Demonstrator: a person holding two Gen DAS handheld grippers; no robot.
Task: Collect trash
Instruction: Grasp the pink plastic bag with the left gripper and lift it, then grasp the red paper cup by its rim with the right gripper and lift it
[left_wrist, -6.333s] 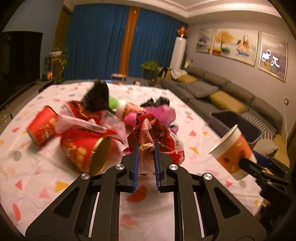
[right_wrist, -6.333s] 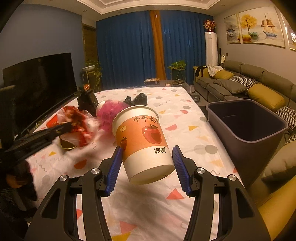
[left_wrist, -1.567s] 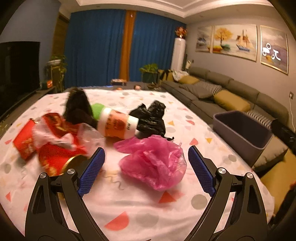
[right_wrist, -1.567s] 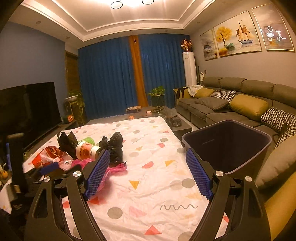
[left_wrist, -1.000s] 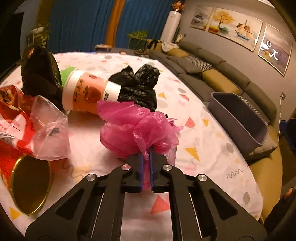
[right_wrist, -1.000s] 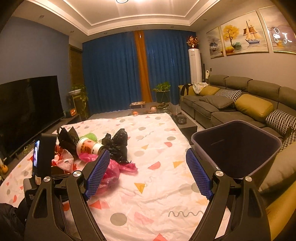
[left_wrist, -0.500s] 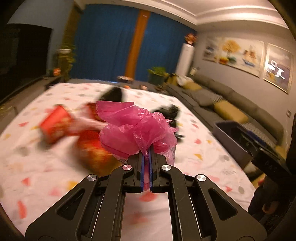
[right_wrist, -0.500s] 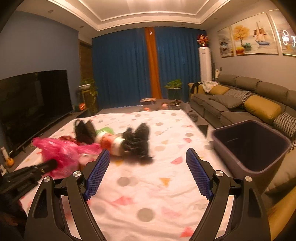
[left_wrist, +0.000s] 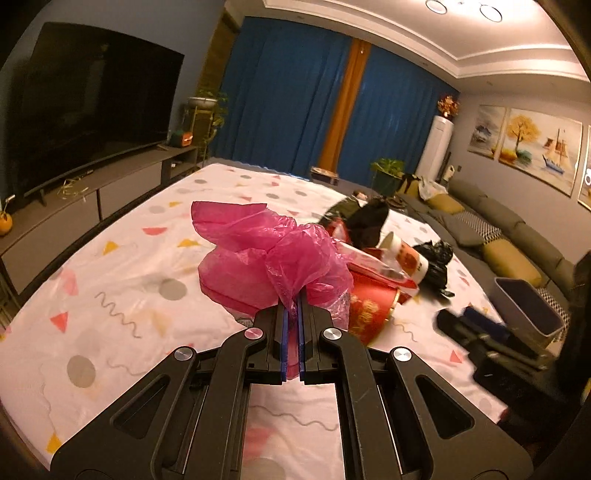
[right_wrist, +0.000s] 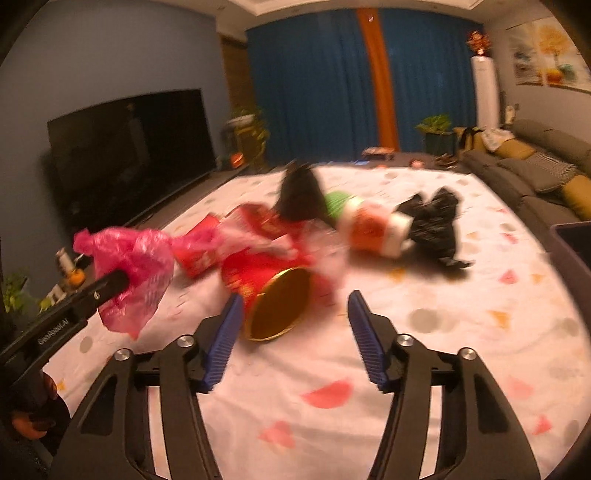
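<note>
- The pink plastic bag (right_wrist: 129, 266), thin, glossy and crumpled into a loose puff, is already off the table: the left gripper (left_wrist: 291, 314) is clamped tight on a pinch of its film and holds it in the air at the left of the pile. It looks like the one piece now being collected, and it has not reached the bin.
- Just right of it lies the rest of the heap on the spotted tablecloth (right_wrist: 424, 350): a flat red packet (right_wrist: 199, 254), a wrinkled clear plastic wrapper (right_wrist: 280, 243) draped over red printed packaging, and a red can (right_wrist: 273, 295) on its side, cylindrical, with a shiny gold rim and inside facing the camera.
- The right gripper (right_wrist: 293, 325) points at that can with its jaws closing; the can's open end sits between the blue ribbed pads (right_wrist: 221, 343), which do not appear to press on it yet.
- Further right, a stiff black bag (right_wrist: 299, 195) stands up behind a paper cup (right_wrist: 373, 229) lying on its side, white-rimmed with an orange printed band and something green at its far end.
- Touching the cup's rim is a crumpled black plastic bag (right_wrist: 436, 225), soft and matte.
- At the far right edge, the dark bin (left_wrist: 528, 310) waits beside the table; its contents are not visible.
- Judged from this, most of the trash is left to collect.
</note>
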